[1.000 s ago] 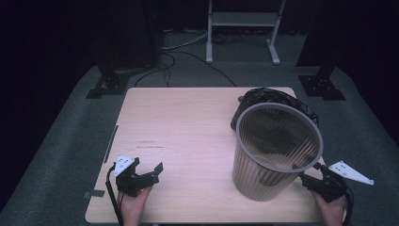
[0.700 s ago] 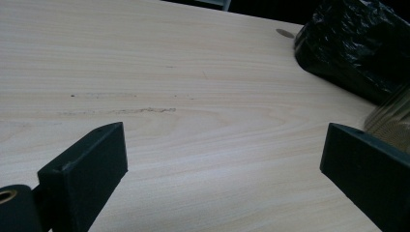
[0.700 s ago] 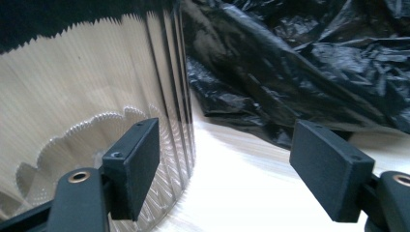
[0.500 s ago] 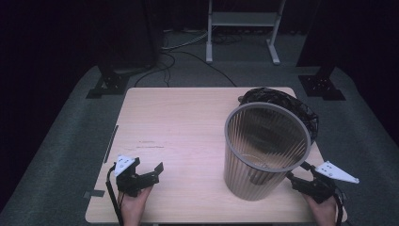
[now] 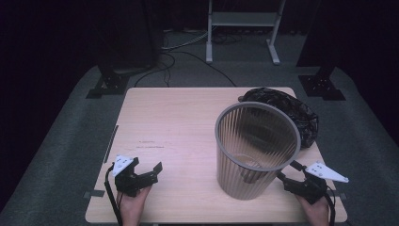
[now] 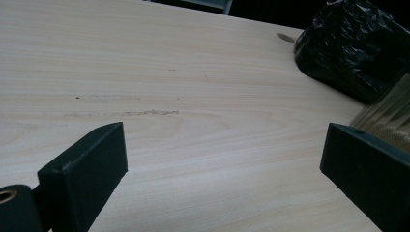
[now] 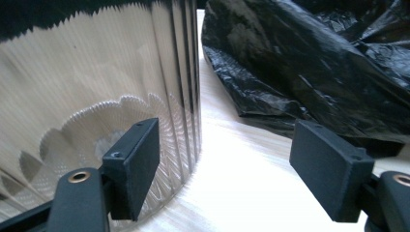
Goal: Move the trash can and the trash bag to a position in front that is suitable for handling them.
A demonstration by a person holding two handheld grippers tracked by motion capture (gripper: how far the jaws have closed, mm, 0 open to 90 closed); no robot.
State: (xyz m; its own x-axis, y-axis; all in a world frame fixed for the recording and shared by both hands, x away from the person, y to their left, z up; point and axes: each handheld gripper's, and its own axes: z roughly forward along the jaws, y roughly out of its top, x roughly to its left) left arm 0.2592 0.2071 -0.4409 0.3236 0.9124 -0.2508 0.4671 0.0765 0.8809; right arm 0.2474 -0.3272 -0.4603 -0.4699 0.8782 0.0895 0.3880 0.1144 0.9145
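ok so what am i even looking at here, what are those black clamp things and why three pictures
A person sits at a wooden table and holds a two-jaw tool in each hand. The left hand-held gripper rests near the table's front left corner, jaws open, holding nothing. The right hand-held gripper is at the front right, jaws open, beside the foot of a ribbed see-through bin; it grips nothing.

The high view comes from a fixed camera above. The other two come from cameras riding on each gripper, looking along its black jaws: the left gripper view faces across the table, the right gripper view faces the bin's wall.

Behind the bin lies a crumpled black bag.
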